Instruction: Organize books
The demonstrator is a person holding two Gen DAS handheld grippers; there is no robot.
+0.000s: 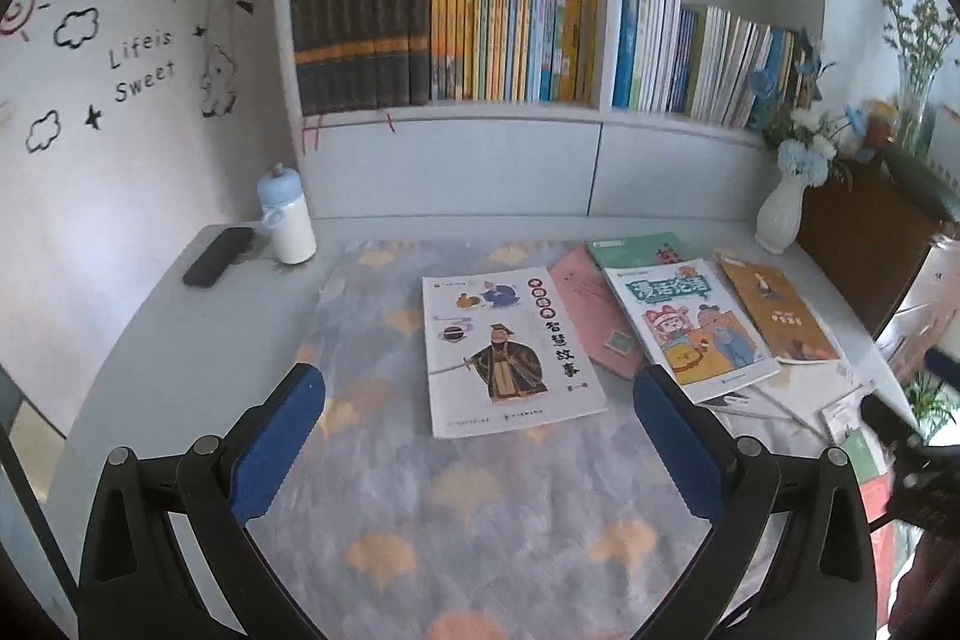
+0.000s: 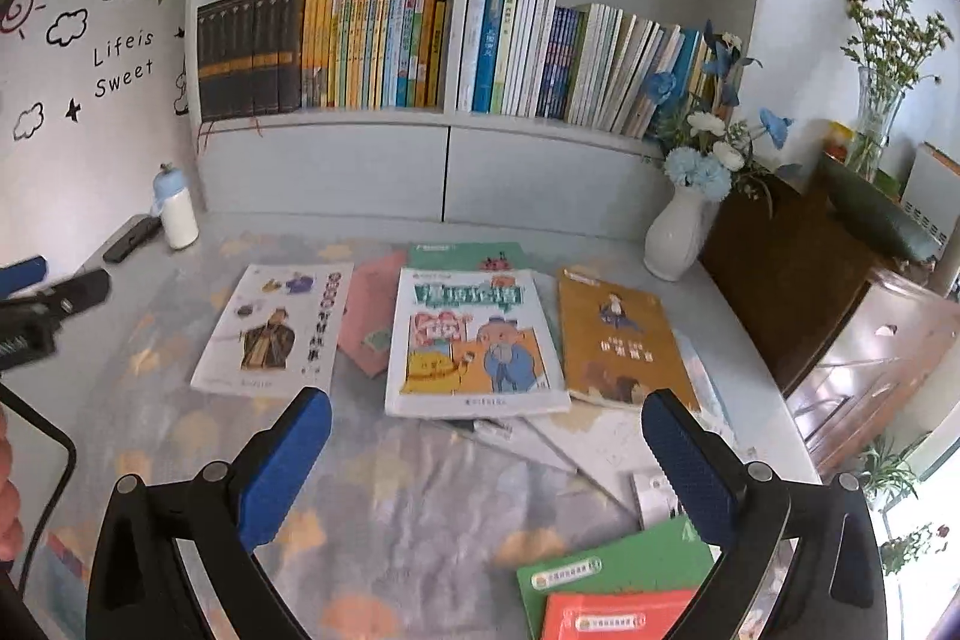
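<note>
Several books lie flat on the patterned cloth point(image 1: 420, 490). A white book with a robed figure point(image 1: 510, 352) point(image 2: 273, 328) lies to the left. Beside it are a pink book point(image 1: 591, 310) point(image 2: 369, 310), a cartoon-cover book point(image 1: 690, 322) point(image 2: 474, 340) and an orange-brown book point(image 1: 774, 310) point(image 2: 621, 334). A green book point(image 2: 624, 559) and a red book point(image 2: 618, 616) lie near the right gripper. My left gripper point(image 1: 480, 430) is open just short of the white book. Over the cloth, my right gripper point(image 2: 486, 454) hangs open in front of the cartoon-cover book. Neither holds anything.
A white bookshelf point(image 1: 606, 118) point(image 2: 450, 124) full of upright books stands at the back. A bottle point(image 1: 288, 220) and a black phone point(image 1: 219, 256) sit at the back left. A white vase of flowers point(image 2: 675, 238) and a brown cabinet point(image 2: 840, 316) are on the right.
</note>
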